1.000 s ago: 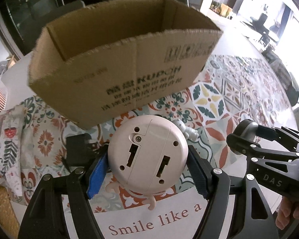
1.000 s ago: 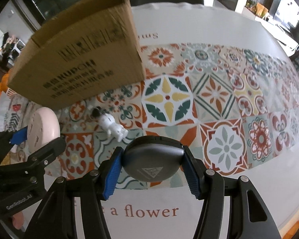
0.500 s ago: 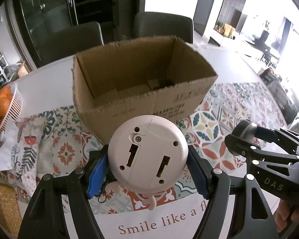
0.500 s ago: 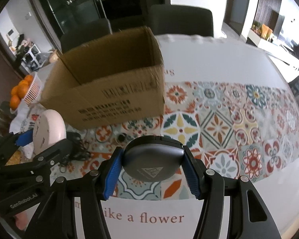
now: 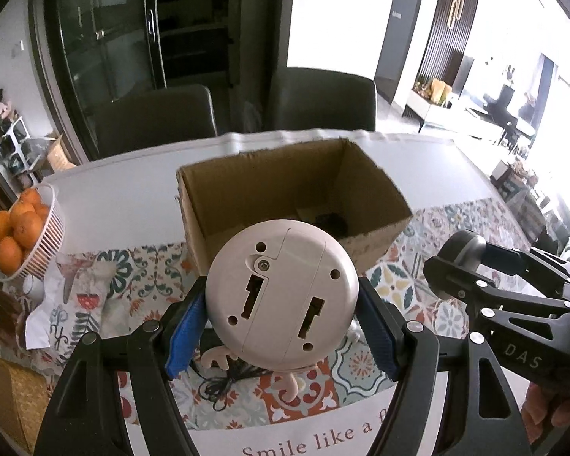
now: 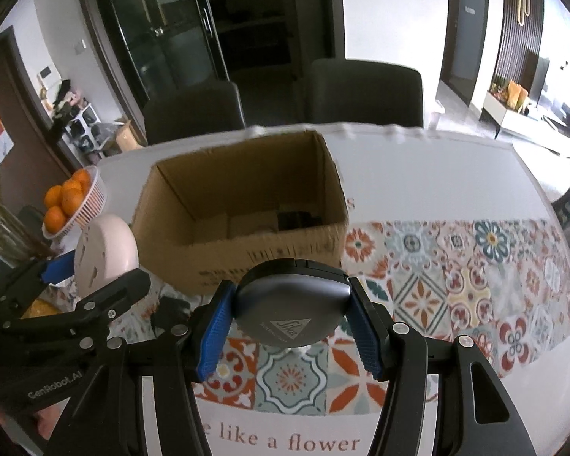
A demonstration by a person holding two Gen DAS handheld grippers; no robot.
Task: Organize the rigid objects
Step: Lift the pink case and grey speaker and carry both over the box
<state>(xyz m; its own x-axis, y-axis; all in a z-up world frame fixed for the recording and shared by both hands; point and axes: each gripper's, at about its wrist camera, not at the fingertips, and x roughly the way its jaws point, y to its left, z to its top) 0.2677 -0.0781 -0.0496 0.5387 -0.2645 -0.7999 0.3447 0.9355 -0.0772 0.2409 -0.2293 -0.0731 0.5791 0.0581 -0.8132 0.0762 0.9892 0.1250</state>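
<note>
Left wrist: the pink disc [image 5: 281, 296] is clamped in the left gripper [image 5: 281, 326], raised higher than before; the box [image 5: 285, 205] is now seen from above, dark items inside.

Right wrist: the grey puck [image 6: 290, 304] is gripped by the right gripper [image 6: 290, 326], likewise lifted; oranges [image 6: 62, 199] fill a basket [image 6: 91, 197].

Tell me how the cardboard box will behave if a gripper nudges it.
The cardboard box probably slides easily on the tablecloth: it looks light and nearly empty. Its open top and thin walls would likely flex. Its broad base makes tipping unlikely.
</note>
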